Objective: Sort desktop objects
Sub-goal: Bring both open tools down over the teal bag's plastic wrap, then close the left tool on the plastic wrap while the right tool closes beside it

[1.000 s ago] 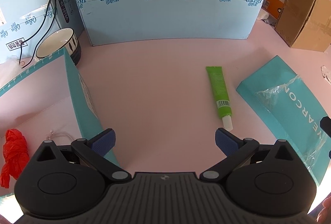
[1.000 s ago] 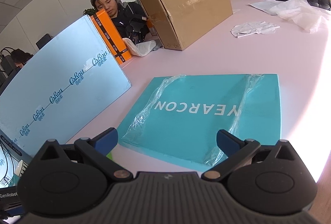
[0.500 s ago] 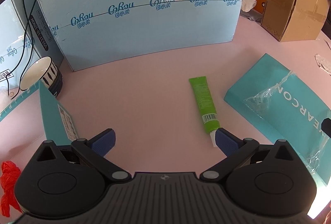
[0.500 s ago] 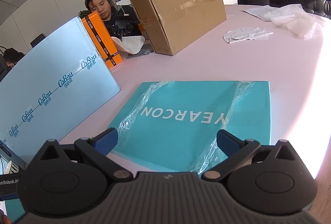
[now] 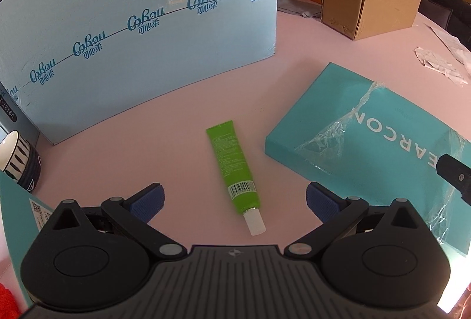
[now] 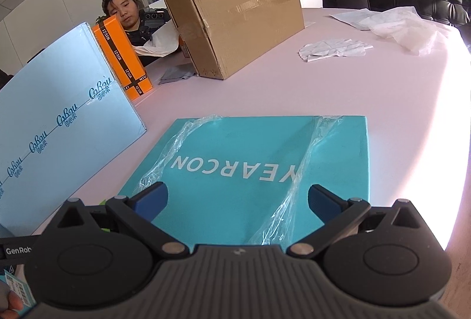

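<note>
A green tube [image 5: 234,169] with a white cap lies on the pink table, cap end toward me. My left gripper [image 5: 234,199] hangs open above it, and the tube's cap end sits between the blue pads [image 5: 150,199] without touching them. To the right lies a flat teal YEARCON box [image 5: 368,148] with torn clear film on it. In the right wrist view my right gripper [image 6: 237,201] stands open over the near edge of that teal box [image 6: 253,160], holding nothing.
A tall light-blue carton [image 5: 138,33] stands behind the tube. A striped bowl [image 5: 17,154] sits at the left edge, next to another teal box [image 5: 17,219]. A brown cardboard box [image 6: 235,13], an orange box [image 6: 122,54] and crumpled paper [image 6: 332,48] lie farther back. A person sits behind the boxes.
My left gripper has swung right and forward, so the green tube now lies between its fingers. My right gripper has shifted a little closer over the teal box. Both stay open.
</note>
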Demonstrator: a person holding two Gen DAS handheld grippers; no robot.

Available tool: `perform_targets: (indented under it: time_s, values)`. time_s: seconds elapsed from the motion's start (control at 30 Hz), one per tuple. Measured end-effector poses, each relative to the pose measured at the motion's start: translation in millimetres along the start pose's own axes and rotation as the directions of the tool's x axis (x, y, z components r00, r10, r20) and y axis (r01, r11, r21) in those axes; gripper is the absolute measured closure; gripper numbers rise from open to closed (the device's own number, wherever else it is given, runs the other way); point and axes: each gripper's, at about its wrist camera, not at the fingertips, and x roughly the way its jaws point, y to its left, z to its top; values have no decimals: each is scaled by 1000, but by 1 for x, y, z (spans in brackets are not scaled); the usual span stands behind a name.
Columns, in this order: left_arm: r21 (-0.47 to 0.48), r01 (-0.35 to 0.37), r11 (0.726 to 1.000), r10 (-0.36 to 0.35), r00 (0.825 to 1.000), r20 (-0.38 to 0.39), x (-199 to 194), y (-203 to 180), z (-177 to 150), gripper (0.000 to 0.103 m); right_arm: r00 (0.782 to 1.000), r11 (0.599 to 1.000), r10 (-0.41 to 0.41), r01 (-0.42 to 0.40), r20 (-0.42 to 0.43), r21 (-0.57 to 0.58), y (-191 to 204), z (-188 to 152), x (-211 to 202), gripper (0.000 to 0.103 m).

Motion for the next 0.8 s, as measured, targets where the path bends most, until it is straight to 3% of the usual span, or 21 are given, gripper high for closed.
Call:
perform_targets:
  time_s: [0.53,0.8]
  values:
    - [69,78,995,-79,997,10,23,-31,29,0,997,997,-75,75,-19,10,-11,10,19,0]
    - [136,113,984,-111,994,-26,43,-51,35,0,995,995,-103,103,1,10,-15,18,21,0]
